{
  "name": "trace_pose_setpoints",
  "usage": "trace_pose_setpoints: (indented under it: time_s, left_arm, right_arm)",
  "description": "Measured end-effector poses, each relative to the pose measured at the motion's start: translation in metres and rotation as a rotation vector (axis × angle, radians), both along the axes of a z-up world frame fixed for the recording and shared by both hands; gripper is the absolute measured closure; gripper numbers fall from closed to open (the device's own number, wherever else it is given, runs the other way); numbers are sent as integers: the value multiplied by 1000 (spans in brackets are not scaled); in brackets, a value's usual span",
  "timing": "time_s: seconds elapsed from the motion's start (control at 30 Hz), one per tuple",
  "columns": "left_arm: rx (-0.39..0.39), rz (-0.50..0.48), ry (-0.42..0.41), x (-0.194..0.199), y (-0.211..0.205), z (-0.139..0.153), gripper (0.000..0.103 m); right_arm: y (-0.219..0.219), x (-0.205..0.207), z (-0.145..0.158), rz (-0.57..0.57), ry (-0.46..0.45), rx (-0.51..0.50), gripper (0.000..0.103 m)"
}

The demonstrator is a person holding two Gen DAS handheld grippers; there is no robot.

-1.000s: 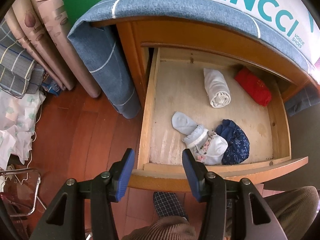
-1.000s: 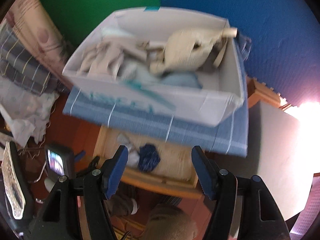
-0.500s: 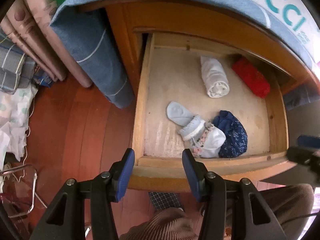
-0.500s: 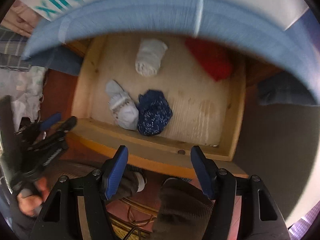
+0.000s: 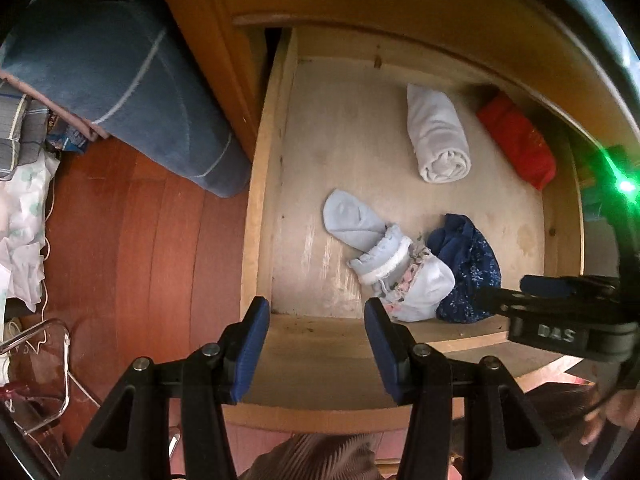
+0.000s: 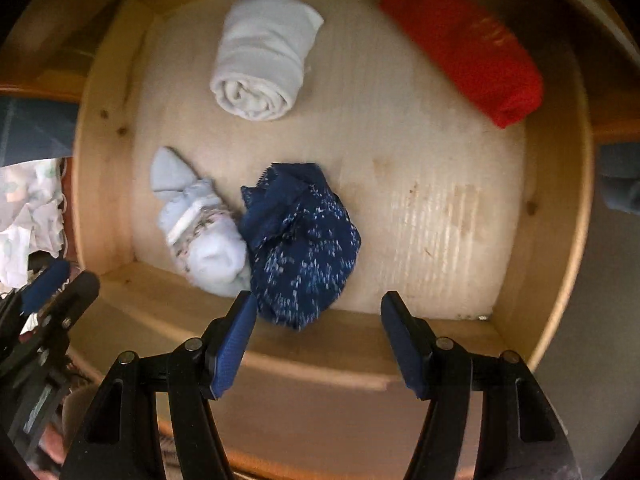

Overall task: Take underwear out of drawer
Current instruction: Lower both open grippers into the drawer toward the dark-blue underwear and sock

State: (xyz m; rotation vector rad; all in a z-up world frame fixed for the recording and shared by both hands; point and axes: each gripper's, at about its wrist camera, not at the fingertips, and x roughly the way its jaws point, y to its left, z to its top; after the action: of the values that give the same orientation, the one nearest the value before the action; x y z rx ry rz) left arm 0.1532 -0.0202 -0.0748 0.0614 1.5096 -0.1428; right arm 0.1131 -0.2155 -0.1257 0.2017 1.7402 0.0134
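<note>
Looking down into the open drawer (image 6: 560, 200), I see that nothing has been taken out yet: all four cloth items lie on its wooden bottom. The dark blue speckled underwear (image 6: 300, 244) is bunched near the front wall, touching the pale blue bundle with the floral band (image 6: 200, 236) on its left. A white rolled cloth (image 6: 260, 60) lies further back, and a red folded piece (image 6: 464, 44) sits in the back right corner, well apart from the others.

My right gripper (image 6: 316, 340) hangs over the front edge of the drawer with its jaws wide and nothing between them; the blue underwear is just beyond its left finger (image 6: 232, 344). My left gripper (image 5: 312, 348) is also above the front edge, more to the left side, jaws wide and empty. In the left wrist view the right gripper (image 5: 520, 296) enters from the side, close to the blue piece.

I judge that the drawer is already pulled out enough, so the opening part is done. What remains is the whole picking: lowering the right jaws on the blue bundle, closing, and lifting it clear of the front wall. Which of the other pieces count as underwear I cannot tell for sure.
</note>
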Motion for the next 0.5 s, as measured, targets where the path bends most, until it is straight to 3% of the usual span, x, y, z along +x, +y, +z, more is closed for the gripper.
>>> trace_pose_setpoints:
  time_s: [0.37, 0.5]
  left_arm:
    - [4, 30, 76, 17, 5, -21, 53]
    - [5, 31, 94, 20, 2, -26, 53]
  right_arm:
    - [17, 23, -42, 57, 122, -25, 41]
    - [21, 27, -48, 72, 127, -37, 43]
